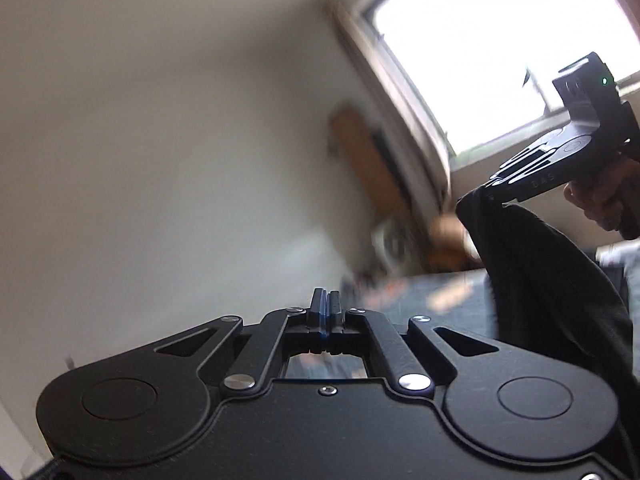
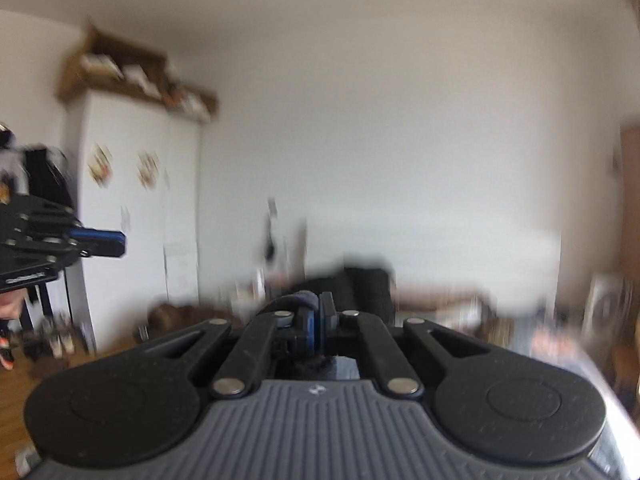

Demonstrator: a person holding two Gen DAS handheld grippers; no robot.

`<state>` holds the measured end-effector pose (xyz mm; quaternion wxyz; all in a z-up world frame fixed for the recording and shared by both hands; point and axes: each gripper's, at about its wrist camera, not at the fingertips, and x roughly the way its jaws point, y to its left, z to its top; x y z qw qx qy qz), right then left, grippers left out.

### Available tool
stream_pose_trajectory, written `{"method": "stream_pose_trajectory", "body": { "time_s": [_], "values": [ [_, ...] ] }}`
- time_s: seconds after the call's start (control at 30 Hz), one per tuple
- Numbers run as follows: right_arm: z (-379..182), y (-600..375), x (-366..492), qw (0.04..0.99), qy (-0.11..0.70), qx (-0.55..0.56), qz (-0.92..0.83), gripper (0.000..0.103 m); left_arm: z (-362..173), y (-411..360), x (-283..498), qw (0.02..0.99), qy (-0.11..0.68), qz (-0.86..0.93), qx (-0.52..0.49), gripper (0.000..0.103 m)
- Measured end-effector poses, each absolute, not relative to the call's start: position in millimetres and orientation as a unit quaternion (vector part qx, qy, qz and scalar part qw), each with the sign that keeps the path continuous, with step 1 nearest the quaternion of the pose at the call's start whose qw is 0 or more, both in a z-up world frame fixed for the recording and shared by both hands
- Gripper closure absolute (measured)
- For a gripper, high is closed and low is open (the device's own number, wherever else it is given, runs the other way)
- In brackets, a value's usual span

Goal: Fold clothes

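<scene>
Plain white walls enclose the room, with a bright daylit window, a tall white wardrobe topped by open cardboard boxes, and wooden floor.

garment: plain black, no pattern
left hand-held gripper: black, blue pads
right hand-held gripper: black links, blue pads, grey ribbed body
wardrobe: white
wall: off-white
</scene>
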<state>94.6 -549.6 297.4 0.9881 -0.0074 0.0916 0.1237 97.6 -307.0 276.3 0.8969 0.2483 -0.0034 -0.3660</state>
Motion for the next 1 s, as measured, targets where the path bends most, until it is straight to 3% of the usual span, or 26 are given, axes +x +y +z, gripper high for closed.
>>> {"method": "stream_pose_trajectory", "body": {
  "time_s": [0.27, 0.5, 0.63, 0.87, 0.9, 0.93, 1.0],
  "values": [
    [74.7, -553.5, 293.7, 0.952, 0.303, 0.004, 0.048, 0.101, 112.2, -334.2, 192.0, 0.880, 0.163, -0.379, 0.236, 0.103],
    [-24.2, -540.6, 337.8, 0.936, 0.352, 0.015, 0.023, 0.097, 22.0, -274.9, 215.3, 0.860, 0.254, -0.379, 0.227, 0.101],
    [-52.0, -561.1, 347.8, 0.893, 0.450, 0.006, 0.015, 0.093, -4.9, -260.7, 195.3, 0.856, 0.290, -0.377, 0.205, 0.097],
    [-42.2, -580.3, 294.7, 0.873, 0.487, 0.011, 0.019, 0.091, -29.2, -261.0, 164.0, 0.870, 0.277, -0.376, 0.159, 0.042],
    [-38.0, -583.6, 281.9, 0.876, 0.482, 0.020, 0.025, 0.087, -31.6, -264.5, 162.1, 0.875, 0.274, -0.366, 0.157, 0.032],
    [-34.7, -586.0, 266.6, 0.884, 0.466, 0.031, 0.029, 0.083, -33.2, -267.8, 160.3, 0.881, 0.271, -0.356, 0.155, 0.030],
    [-28.9, -591.9, 235.5, 0.901, 0.427, 0.068, 0.030, 0.062, -36.6, -275.9, 157.7, 0.889, 0.268, -0.344, 0.142, 0.030]
  ]
}}
